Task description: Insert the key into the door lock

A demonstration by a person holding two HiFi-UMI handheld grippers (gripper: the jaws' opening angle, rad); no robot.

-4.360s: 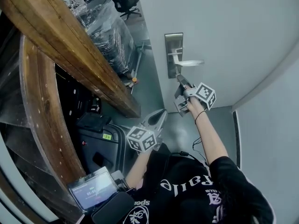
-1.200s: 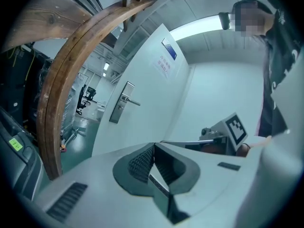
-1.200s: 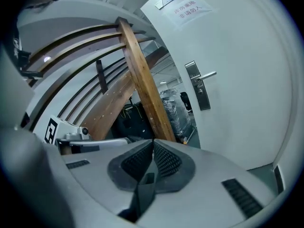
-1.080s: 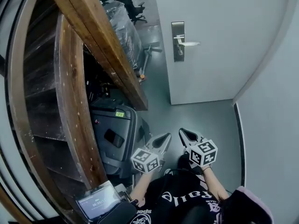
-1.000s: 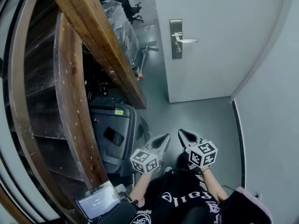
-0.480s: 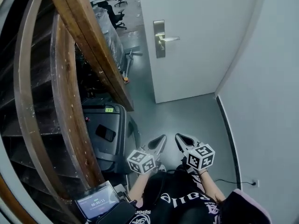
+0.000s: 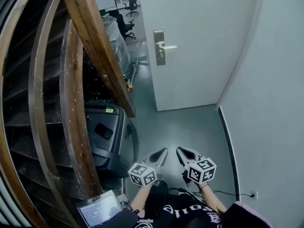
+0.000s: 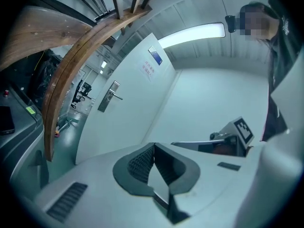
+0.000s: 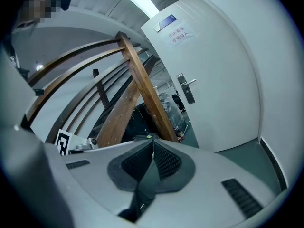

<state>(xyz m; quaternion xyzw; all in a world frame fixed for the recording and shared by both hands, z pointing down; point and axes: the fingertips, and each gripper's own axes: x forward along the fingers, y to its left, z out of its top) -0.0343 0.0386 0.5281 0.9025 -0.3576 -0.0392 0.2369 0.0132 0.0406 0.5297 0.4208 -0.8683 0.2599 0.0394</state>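
Note:
The white door stands at the far end of the floor, with its brass lock plate [image 7: 159, 47] and lever handle [image 7: 169, 47] high on its left edge. No key shows in any view; the keyhole is too small to make out. My left gripper [image 7: 163, 151] and right gripper [image 7: 180, 150] hang low and close to my body, side by side, far from the door. Both have their jaws together with nothing seen between the pads. The left gripper [image 8: 153, 146] view shows the lock plate [image 8: 105, 99] far off; the right gripper [image 9: 152, 141] view shows the lock plate [image 9: 189, 94] too.
A curved wooden stair stringer [image 7: 97, 46] and railings fill the left side. A black case [image 7: 105, 137] stands under it, and a screen device [image 7: 99, 213] sits near my left. A grey wall [image 7: 270, 94] bounds the right, with a cable and socket [image 7: 251, 194] at its foot.
About four seconds ago the right gripper was up at the lock plate. It has since come down beside the left one, and over the last second the door has drawn farther away.

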